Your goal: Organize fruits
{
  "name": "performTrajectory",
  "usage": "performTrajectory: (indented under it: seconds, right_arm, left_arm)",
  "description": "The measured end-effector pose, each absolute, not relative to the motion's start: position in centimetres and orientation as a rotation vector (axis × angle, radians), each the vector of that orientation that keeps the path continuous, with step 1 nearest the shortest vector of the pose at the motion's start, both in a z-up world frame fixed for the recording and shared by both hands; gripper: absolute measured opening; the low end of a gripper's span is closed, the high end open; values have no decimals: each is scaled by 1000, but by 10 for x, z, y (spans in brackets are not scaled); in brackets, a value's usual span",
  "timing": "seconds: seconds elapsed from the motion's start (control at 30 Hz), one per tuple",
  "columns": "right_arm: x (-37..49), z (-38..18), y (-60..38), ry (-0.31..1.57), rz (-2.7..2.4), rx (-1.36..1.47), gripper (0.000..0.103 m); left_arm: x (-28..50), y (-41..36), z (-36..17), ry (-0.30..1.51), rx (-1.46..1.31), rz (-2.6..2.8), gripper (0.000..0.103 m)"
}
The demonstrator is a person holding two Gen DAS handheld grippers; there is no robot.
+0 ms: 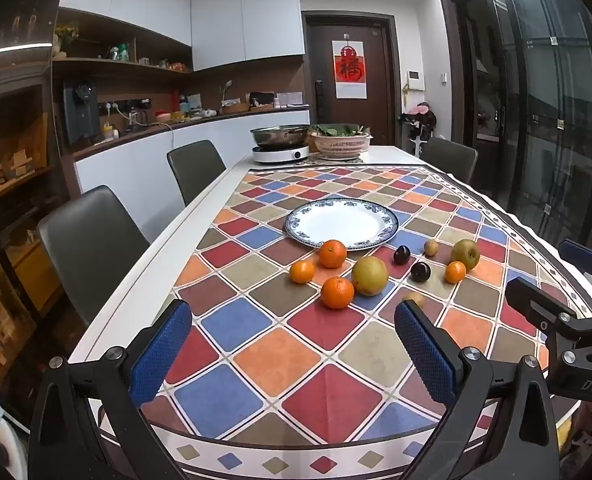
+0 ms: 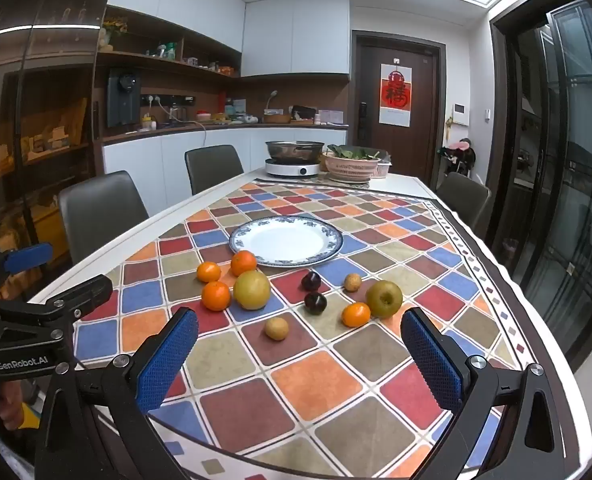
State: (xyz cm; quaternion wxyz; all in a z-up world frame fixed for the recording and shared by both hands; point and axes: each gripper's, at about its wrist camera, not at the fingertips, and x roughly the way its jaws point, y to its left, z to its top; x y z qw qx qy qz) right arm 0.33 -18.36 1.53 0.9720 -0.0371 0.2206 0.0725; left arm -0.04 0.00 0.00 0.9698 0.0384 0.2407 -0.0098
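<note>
Beyond the fruit, a hotpot (image 2: 294, 151) on its cooker and a basket (image 2: 352, 170) of greens stand at the table's (image 2: 223, 188) far end, well apart from everything else; nothing blocks the way. On the checked cloth (image 2: 320, 384) lie oranges (image 2: 215, 295), two pears (image 2: 251, 290), two dark plums (image 2: 315, 303) and small tan fruits (image 2: 276, 328), all just short of the bare plate (image 2: 285, 241). Both the left gripper (image 1: 291, 350) and the right gripper (image 2: 300, 354) hang spread wide with nothing between the fingers, the fruit ahead of them. In the left view a finger (image 1: 428, 350) hides most of what is probably a tan fruit.
</note>
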Motion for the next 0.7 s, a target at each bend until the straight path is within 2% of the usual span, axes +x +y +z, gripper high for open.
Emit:
performTrajectory:
  seconds: [0.7]
  right_arm:
    - [5,15,-183,453,145,-75,102]
  left_arm:
    - [1,0,-1,488,67,-30,103]
